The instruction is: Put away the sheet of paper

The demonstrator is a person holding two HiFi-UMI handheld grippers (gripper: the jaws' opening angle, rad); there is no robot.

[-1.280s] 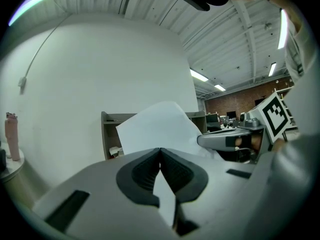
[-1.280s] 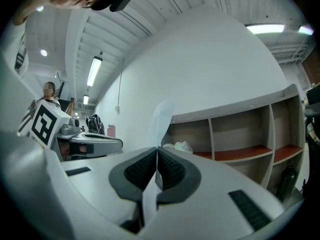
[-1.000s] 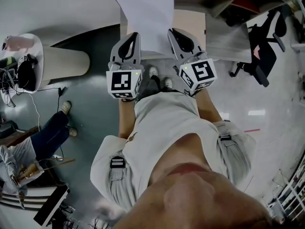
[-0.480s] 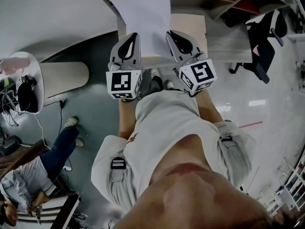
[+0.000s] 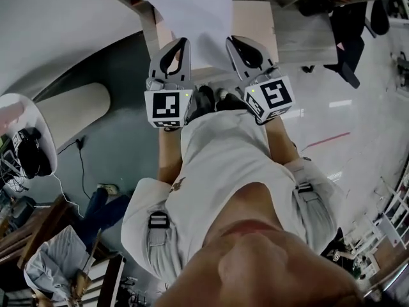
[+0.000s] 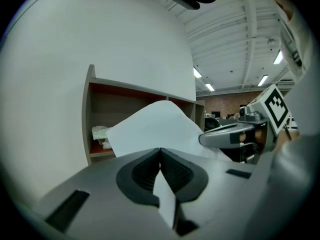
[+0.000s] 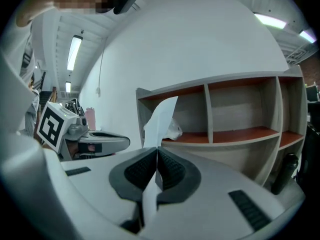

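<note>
A: Entry, carrier?
B: Open shelf unit point(image 7: 240, 109): pale frame, reddish boards, upright dividers.
A: Lying on it?
B: One crumpled white bundle point(image 7: 174, 130), on the board of its left-end compartment.

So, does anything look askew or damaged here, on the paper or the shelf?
Nothing looks damaged. The sheet of paper bulges between the left gripper and the right gripper, each shut on it. A crumpled white bundle lies in the left compartment of the shelf; what it is I cannot tell.
</note>
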